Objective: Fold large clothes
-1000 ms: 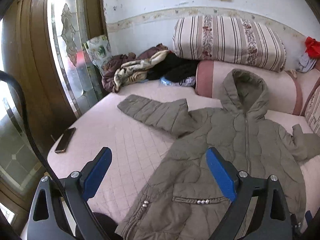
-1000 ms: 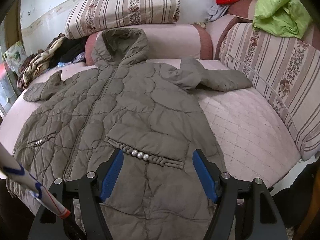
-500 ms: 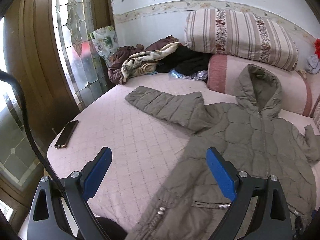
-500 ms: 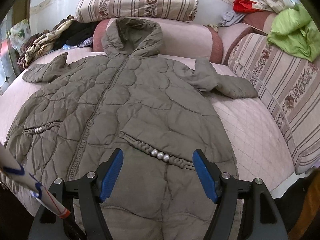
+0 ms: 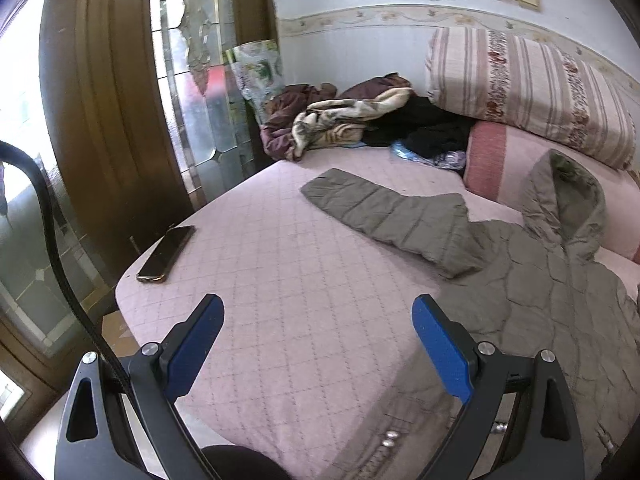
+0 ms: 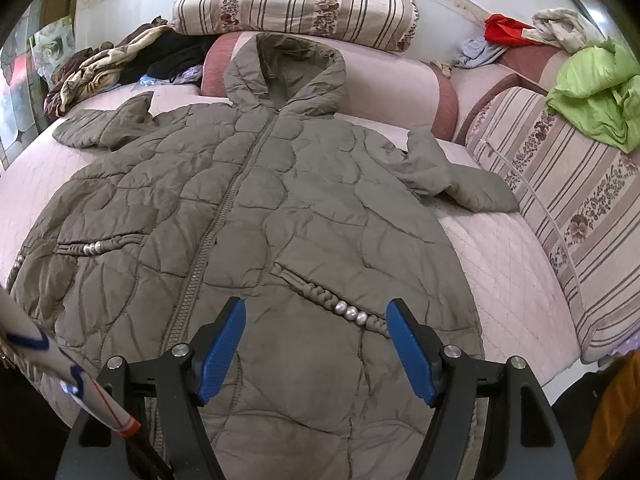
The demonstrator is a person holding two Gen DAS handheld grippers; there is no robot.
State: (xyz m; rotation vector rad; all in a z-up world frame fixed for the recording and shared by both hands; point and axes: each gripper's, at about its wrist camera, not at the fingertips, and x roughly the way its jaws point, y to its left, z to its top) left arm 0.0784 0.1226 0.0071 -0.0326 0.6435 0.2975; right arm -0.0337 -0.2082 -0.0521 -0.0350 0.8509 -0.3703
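A large olive quilted hooded coat lies flat, front up and zipped, on the pink quilted bed, sleeves spread. Its hood rests against a pink bolster. In the left wrist view the coat fills the right side and its sleeve stretches left across the bed. My left gripper is open and empty above bare bed, left of the coat's hem. My right gripper is open and empty above the coat's lower front, near a beaded pocket.
A phone lies at the bed's left edge by a glass door. A heap of clothes sits at the bed's far corner. Striped cushions line the back and right side, with a green garment on top.
The left gripper has swung left, off the coat's hem to over bare bed. The right gripper has shifted left and a little forward over the coat. Both stay open.
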